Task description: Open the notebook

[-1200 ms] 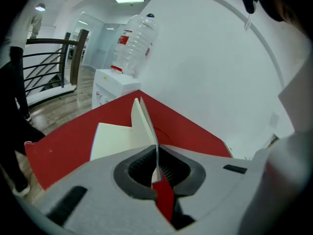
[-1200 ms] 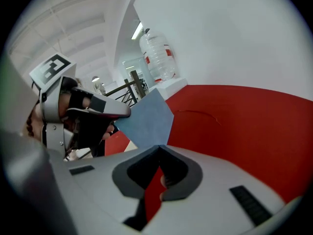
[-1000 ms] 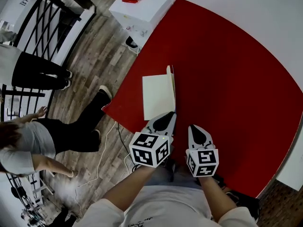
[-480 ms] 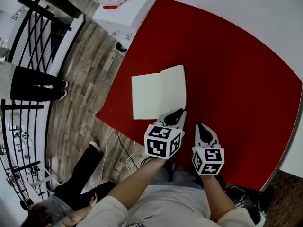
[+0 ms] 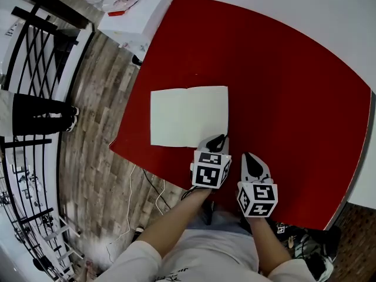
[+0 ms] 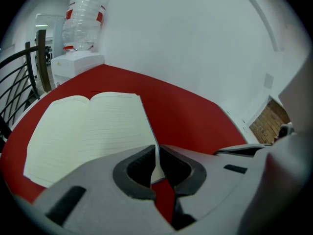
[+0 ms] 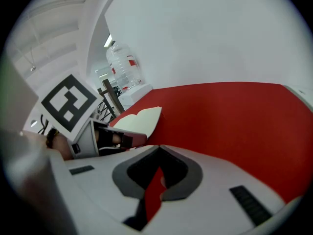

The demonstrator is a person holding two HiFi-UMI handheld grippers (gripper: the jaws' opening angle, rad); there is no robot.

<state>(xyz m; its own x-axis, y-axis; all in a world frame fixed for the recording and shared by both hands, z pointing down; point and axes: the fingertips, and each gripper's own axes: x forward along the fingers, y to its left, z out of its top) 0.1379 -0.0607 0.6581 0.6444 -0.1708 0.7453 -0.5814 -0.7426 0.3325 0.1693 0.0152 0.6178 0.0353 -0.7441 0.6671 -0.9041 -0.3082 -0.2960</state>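
A notebook (image 5: 188, 116) lies open flat on the red table (image 5: 282, 87), its cream pages facing up. My left gripper (image 5: 218, 141) is at the notebook's near right corner. In the left gripper view the right page's (image 6: 93, 131) thin edge runs between the jaws of that gripper (image 6: 156, 153). They are closed on it and just starting to open. My right gripper (image 5: 251, 162) hovers beside the left one, over bare red table, clear of the notebook (image 7: 139, 119). Its jaws (image 7: 159, 151) are shut with nothing between them.
A white cabinet (image 5: 138, 13) with a water bottle (image 6: 85, 18) stands past the table's far left corner. A black railing (image 5: 35, 57) and a person's legs (image 5: 35, 113) are on the wooden floor at left. Cables (image 5: 132, 198) lie under the table's near edge.
The notebook's right half, which stood upright a second ago, has swung down to the right and lies flat. My left gripper moved right and down with it. The right gripper shifted slightly.
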